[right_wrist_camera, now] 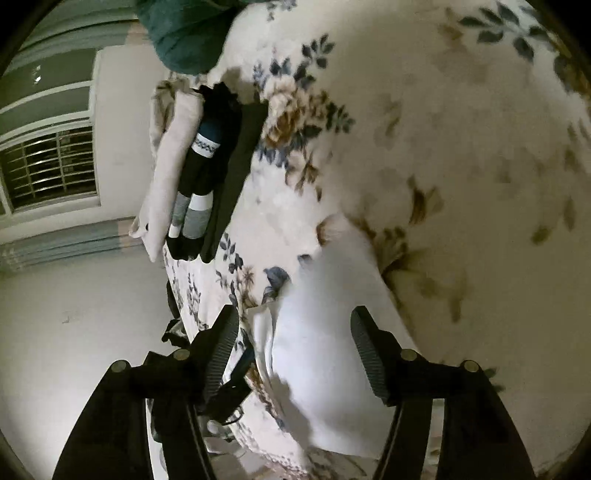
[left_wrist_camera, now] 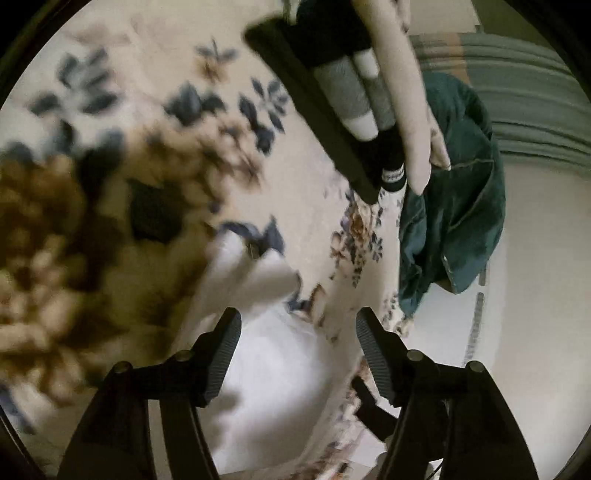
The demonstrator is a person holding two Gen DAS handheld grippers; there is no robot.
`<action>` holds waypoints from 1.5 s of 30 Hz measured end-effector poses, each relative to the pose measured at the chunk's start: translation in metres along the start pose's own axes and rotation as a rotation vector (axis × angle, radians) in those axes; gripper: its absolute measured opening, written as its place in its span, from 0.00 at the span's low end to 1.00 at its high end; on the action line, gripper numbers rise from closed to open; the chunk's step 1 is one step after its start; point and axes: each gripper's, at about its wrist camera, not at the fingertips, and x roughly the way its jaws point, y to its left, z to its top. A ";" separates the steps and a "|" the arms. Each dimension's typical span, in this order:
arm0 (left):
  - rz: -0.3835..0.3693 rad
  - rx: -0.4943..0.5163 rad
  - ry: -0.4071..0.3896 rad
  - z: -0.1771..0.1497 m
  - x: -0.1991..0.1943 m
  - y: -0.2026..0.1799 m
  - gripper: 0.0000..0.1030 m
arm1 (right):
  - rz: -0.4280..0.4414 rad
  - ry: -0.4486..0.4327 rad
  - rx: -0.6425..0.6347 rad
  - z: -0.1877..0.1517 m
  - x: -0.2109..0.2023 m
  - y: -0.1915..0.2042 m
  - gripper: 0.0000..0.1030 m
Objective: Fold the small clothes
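A white garment point(left_wrist_camera: 273, 354) lies on the flowered bedspread point(left_wrist_camera: 155, 122), just below and between the open fingers of my left gripper point(left_wrist_camera: 297, 332). In the right wrist view the same white garment point(right_wrist_camera: 317, 354) lies under my open right gripper point(right_wrist_camera: 293, 328). Neither gripper holds anything. A row of folded small clothes lies near the bed's edge: a black piece point(left_wrist_camera: 314, 110), grey-and-white socks point(left_wrist_camera: 351, 92) and a pale pink piece point(left_wrist_camera: 402, 92). The row also shows in the right wrist view point(right_wrist_camera: 199, 173).
A dark green garment point(left_wrist_camera: 454, 206) hangs over the bed's edge beside the folded row, also in the right wrist view point(right_wrist_camera: 184, 33). Beyond the edge are a pale floor point(left_wrist_camera: 535, 295), striped curtains point(left_wrist_camera: 528, 92) and a barred window point(right_wrist_camera: 51, 166).
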 end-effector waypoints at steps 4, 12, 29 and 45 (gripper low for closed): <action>0.170 0.088 -0.034 -0.028 -0.031 0.010 0.61 | -0.144 0.032 -0.087 -0.016 -0.015 -0.013 0.64; 0.132 -0.249 0.071 -0.136 -0.028 0.090 0.61 | -0.248 0.141 -0.066 -0.103 -0.023 -0.049 0.64; 0.036 -0.314 -0.186 -0.115 -0.053 0.112 0.19 | -0.125 0.041 0.193 -0.140 0.010 -0.088 0.10; 0.181 0.179 0.000 -0.035 0.021 0.015 0.55 | -0.324 0.003 -0.141 -0.080 -0.030 -0.033 0.55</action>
